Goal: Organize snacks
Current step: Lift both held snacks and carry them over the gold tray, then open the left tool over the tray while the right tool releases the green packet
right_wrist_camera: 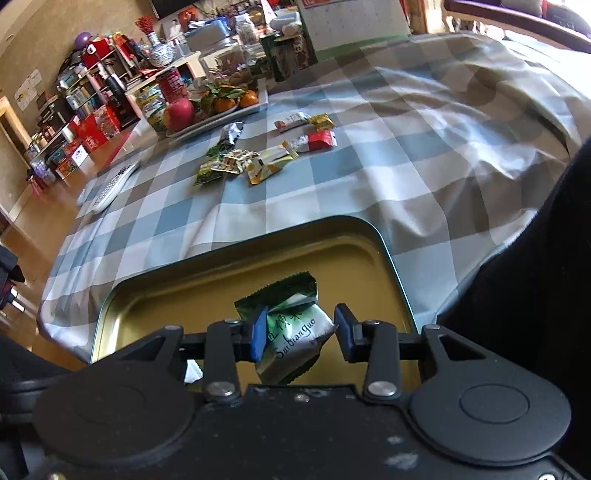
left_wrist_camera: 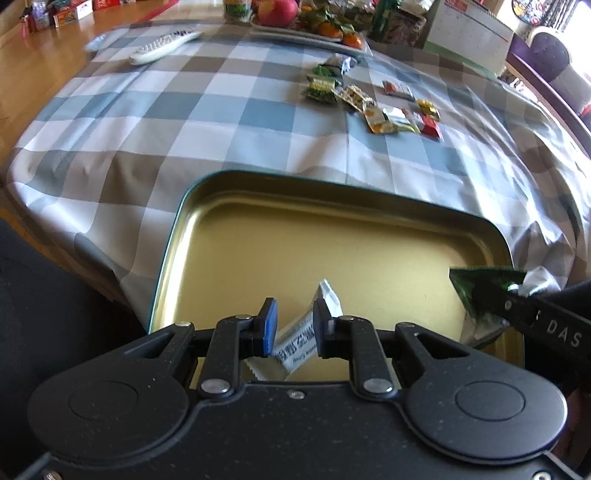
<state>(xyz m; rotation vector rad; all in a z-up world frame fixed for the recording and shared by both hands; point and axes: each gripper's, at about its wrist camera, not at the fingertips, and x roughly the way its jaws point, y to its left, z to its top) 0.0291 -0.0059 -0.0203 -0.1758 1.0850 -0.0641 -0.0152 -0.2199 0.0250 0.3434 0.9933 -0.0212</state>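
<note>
A gold tin tray (left_wrist_camera: 332, 240) with a dark green rim sits at the near edge of the checked tablecloth; it also shows in the right wrist view (right_wrist_camera: 229, 273). My left gripper (left_wrist_camera: 295, 321) hangs over the tray with its jaws parted around a white-and-silver snack bar (left_wrist_camera: 310, 332). The bar touches the right finger and looks loose. My right gripper (right_wrist_camera: 301, 332) is over the tray's right side, jaws parted around a green-and-white snack packet (right_wrist_camera: 295, 332), which touches the left pad. The packet also shows in the left wrist view (left_wrist_camera: 480, 291). Several loose snacks (left_wrist_camera: 369, 99) lie further back on the cloth.
A fruit tray (right_wrist_camera: 221, 107) with an apple and oranges stands at the back. A white remote (left_wrist_camera: 162, 46) lies at the far left. A calendar (left_wrist_camera: 469, 33) and jars stand behind. A cluttered shelf (right_wrist_camera: 92, 85) is beyond the table.
</note>
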